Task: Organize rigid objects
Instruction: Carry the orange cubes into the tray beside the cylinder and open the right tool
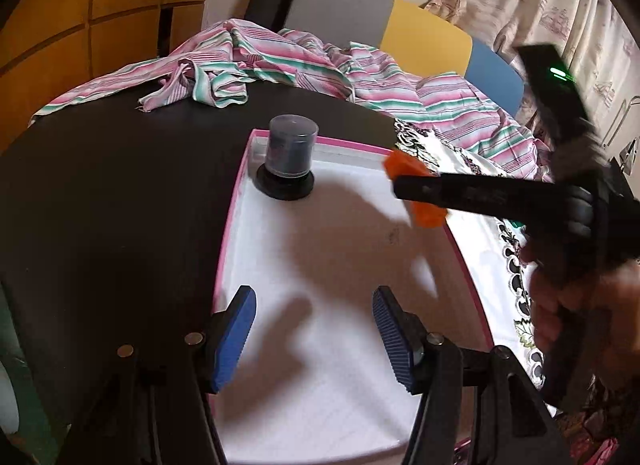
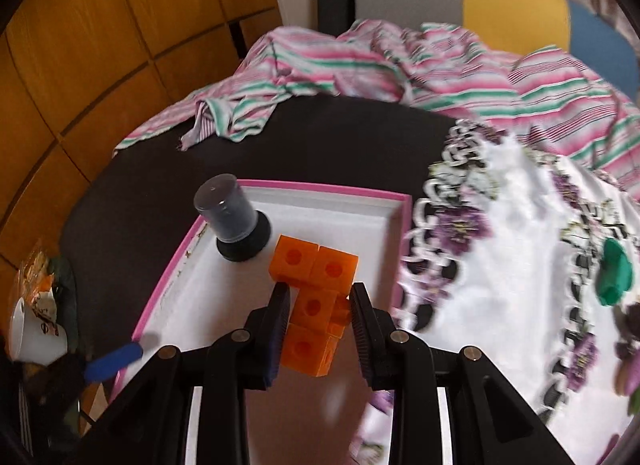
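Observation:
A white tray with a pink rim (image 1: 240,201) (image 2: 176,265) lies on the dark table. A dark round jar with a black base (image 1: 291,161) (image 2: 234,225) stands in its far left corner. My right gripper (image 2: 320,297) is shut on an orange block piece made of joined cubes (image 2: 316,301) and holds it above the tray; in the left wrist view the orange piece (image 1: 404,169) shows at that gripper's tip (image 1: 416,193). My left gripper (image 1: 314,329) is open and empty over the tray's near part.
A pink-green striped cloth (image 1: 280,65) (image 2: 360,61) lies crumpled at the table's far side. A white floral cloth (image 2: 520,225) covers the right side, with a green object (image 2: 614,273) on it. A white cup (image 2: 36,333) and clutter sit at the left. Chairs stand behind.

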The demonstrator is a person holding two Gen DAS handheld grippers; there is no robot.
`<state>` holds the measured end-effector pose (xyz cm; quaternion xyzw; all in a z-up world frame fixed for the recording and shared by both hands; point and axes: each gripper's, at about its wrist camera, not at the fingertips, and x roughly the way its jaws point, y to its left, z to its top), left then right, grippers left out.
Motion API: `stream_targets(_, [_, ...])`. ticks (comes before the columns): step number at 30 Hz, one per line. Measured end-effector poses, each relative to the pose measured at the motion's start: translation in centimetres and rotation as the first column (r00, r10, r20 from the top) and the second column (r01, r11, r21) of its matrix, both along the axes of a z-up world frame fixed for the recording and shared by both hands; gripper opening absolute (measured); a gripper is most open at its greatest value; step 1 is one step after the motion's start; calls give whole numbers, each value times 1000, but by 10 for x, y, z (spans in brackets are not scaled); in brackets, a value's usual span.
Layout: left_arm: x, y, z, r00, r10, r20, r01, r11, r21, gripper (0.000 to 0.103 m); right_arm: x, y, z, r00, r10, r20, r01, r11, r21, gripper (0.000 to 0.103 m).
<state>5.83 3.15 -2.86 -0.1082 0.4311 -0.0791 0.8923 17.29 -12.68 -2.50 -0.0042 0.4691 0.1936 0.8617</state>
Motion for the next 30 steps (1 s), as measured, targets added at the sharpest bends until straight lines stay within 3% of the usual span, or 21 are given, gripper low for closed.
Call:
stream_targets(9, [-4,9,-1,1000,11,0,-11,1000,-8,61,45,38,-21,997,5,-80,-10,998,-63,31])
stream_targets(17, [-5,14,-3,1000,28,-8,-28,999,-25,61,61,47,-25,998,-9,-63,5,997,-72,35])
stream_targets(30, [-10,-3,-4,1000,10,-20,-11,999,-35,61,12,7,9,1000,-14,19,15,999,-35,47])
